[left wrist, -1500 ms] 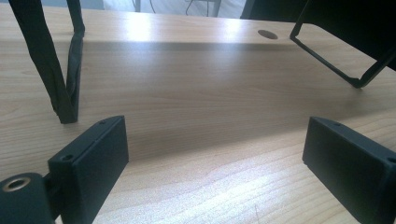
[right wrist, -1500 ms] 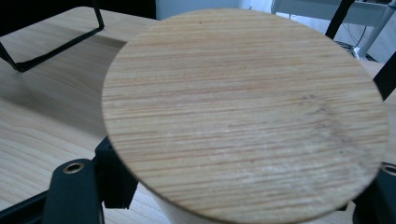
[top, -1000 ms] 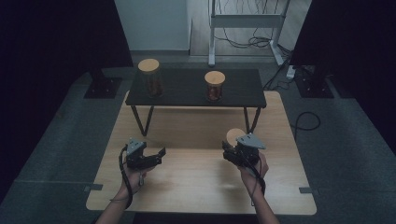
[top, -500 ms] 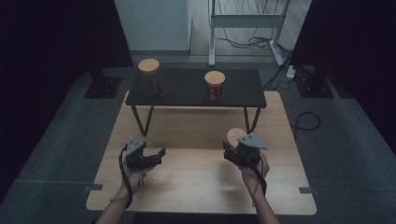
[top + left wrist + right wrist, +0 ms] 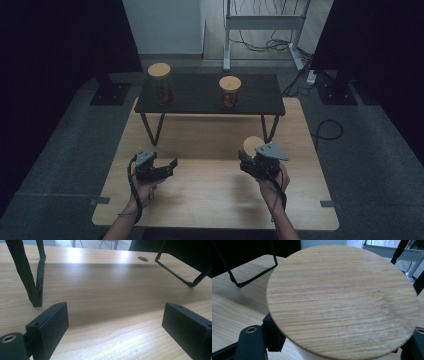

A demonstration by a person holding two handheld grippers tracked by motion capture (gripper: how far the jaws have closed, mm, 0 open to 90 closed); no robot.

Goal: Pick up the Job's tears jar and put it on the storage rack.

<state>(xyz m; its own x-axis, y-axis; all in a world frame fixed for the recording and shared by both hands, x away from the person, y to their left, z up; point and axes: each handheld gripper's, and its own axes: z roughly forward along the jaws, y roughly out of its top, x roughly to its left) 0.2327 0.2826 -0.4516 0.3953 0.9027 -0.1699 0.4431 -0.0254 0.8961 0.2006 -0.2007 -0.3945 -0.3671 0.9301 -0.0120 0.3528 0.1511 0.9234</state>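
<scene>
The right tongs (image 5: 248, 161) are closed on a jar (image 5: 253, 146) with a round wooden lid (image 5: 342, 301); in the right gripper view the lid sits just above and between the two black jaws, hiding the jar's body. In the high view the jar stands at the front of these tongs, just past the grey plate, over the wooden counter (image 5: 210, 200). The left tongs (image 5: 169, 167) stand wide apart with only bare counter between them in the left gripper view. Well beyond both tongs a low black shelf (image 5: 200, 95) stands on the counter, its thin legs (image 5: 37, 275) ahead of the left tongs. Two more lidded jars rest on it: a taller jar (image 5: 161, 84) ahead of the left tongs and a shorter jar (image 5: 230, 92) ahead of the right.
</scene>
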